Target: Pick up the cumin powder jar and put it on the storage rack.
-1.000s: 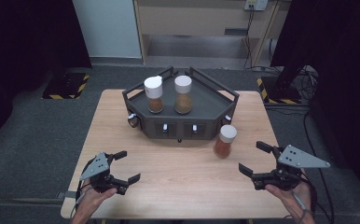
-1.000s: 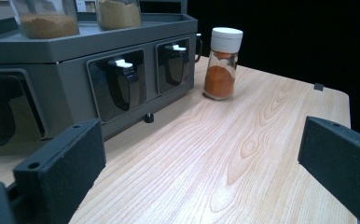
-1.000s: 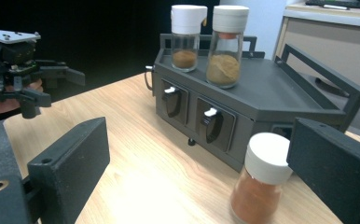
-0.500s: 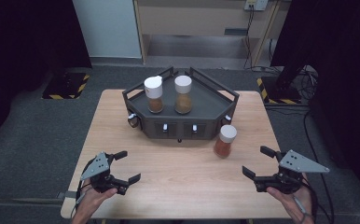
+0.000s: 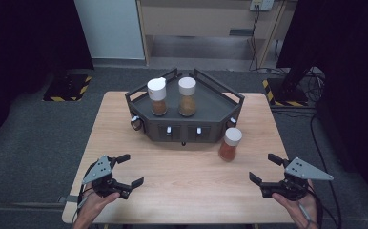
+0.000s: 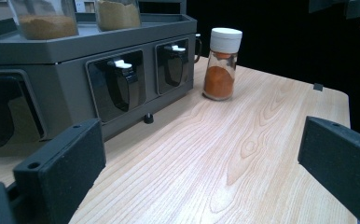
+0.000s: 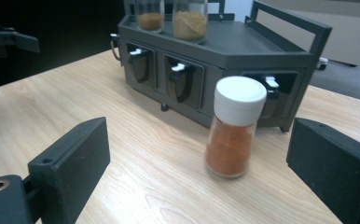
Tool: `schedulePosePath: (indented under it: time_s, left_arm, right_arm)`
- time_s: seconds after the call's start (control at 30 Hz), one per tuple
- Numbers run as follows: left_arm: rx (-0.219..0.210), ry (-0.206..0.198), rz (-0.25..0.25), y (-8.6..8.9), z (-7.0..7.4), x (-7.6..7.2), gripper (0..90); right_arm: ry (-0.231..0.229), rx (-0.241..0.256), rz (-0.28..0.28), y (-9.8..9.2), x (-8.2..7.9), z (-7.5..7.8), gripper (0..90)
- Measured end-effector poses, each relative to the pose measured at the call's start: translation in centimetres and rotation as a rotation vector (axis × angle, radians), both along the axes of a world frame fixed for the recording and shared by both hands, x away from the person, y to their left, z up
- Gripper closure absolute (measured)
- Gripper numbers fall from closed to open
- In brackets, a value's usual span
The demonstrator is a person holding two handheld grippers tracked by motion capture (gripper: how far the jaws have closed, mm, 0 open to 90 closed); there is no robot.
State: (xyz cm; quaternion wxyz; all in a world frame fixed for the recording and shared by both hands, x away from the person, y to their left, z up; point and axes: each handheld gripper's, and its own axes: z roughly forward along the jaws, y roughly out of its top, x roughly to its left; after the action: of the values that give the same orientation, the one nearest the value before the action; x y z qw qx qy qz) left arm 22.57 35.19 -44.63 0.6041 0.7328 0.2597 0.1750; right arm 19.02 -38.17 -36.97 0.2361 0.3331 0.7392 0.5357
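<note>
- Pale wood with a fine grain makes up the table (image 5: 182, 181), a rectangle with rounded corners standing on grey carpet; black-and-yellow hazard tape marks the floor at 10 o'clock and 2 o'clock from the table, and dark curtains close the room on both sides.
- Toward 12 o'clock on the table sits a dark grey rack (image 5: 210, 102), angular and flat-topped, with a raised rail around its top and black recessed handles tipped in white along its front face.
- 2 clear jars (image 5: 157, 97) with white caps stand upright on the rack top, side by side, holding tan and brown powder.
- 1 spice jar (image 5: 230, 144) of clear glass with a white ribbed cap and orange-red powder stands upright on the bare wood, just beside the rack's front corner at 4 o'clock from the rack.
- At 7 o'clock on the table, the left gripper (image 5: 125, 170) is held in a hand, its matte black jaws spread wide, gripping nothing and touching nothing.
- At 5 o'clock, the right gripper (image 5: 264, 169) is likewise spread wide and empty; in the right gripper view the spice jar stands between its 2 jaws but farther off, apart from both.
</note>
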Motion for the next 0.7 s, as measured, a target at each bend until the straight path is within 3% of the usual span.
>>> schedulePosePath:
  time_s: [0.7]
  left_arm:
    - [-0.004,-0.001,0.003,0.0,0.0,0.0,0.0]
  right_arm:
    - [0.021,-0.004,-0.043,-0.3,-0.2,-2.7,7.0]
